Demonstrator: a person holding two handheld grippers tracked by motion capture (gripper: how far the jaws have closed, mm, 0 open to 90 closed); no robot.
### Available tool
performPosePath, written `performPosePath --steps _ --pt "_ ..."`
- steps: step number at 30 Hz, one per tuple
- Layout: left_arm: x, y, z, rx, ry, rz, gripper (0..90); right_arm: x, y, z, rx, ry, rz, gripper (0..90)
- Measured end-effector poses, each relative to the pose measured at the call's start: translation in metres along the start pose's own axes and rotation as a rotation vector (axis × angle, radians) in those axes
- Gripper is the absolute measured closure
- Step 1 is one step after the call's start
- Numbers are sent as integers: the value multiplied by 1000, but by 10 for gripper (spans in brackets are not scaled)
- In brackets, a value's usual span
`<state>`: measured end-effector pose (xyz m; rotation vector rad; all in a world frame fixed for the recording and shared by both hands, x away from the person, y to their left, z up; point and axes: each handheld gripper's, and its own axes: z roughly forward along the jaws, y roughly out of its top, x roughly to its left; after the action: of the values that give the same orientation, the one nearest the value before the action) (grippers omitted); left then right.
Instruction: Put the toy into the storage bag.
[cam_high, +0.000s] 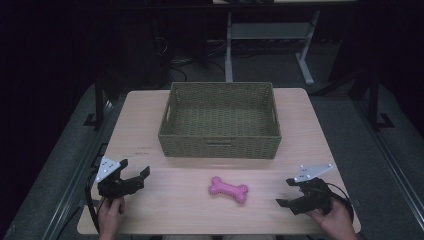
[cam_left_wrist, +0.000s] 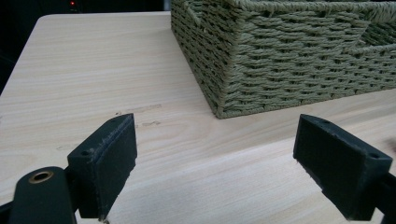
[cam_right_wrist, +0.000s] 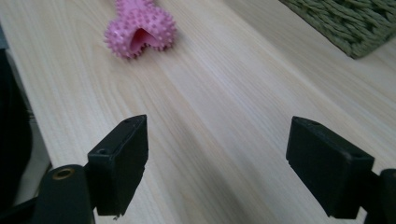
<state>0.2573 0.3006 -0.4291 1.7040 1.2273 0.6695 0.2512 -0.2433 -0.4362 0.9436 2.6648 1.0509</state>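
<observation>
- High view is showing a pink spiked bone toy (cam_high: 229, 189) lying flat on the wooden surface (cam_high: 150, 125), between the two grippers and just in front of the woven basket (cam_high: 220, 145), apart from its front wall.
- Left gripper (cam_high: 137, 178) is sitting near the surface's left front corner with its jaws spread wide and nothing between them; in the left gripper view it is facing the basket's corner (cam_left_wrist: 224, 100) rather than the toy.
- Right gripper (cam_high: 288, 192) is likewise gaping and empty, and in the right gripper view the toy (cam_right_wrist: 140, 30) is lying well ahead and off to the left of its jaws.
- Risk, as I am judging it: a straight push forward is likely missing the toy, since the jaws are not lined up with it.
- Spikes and a soft, rounded body are probably making a pinch on the knobbed end slip; the narrow waist looks the safer hold.
- Nudging it while closing could be sending it against the basket wall.
- Lifting too low could be catching the toy on the basket's front rim.
</observation>
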Motion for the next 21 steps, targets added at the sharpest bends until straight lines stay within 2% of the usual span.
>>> performPosePath --steps 11,21 --pt "0 0 0 -2 1 0 130 5 17 4 14 37 -49 199" --pt "-2 0 0 1 -6 8 130 10 30 7 28 59 -75 195"
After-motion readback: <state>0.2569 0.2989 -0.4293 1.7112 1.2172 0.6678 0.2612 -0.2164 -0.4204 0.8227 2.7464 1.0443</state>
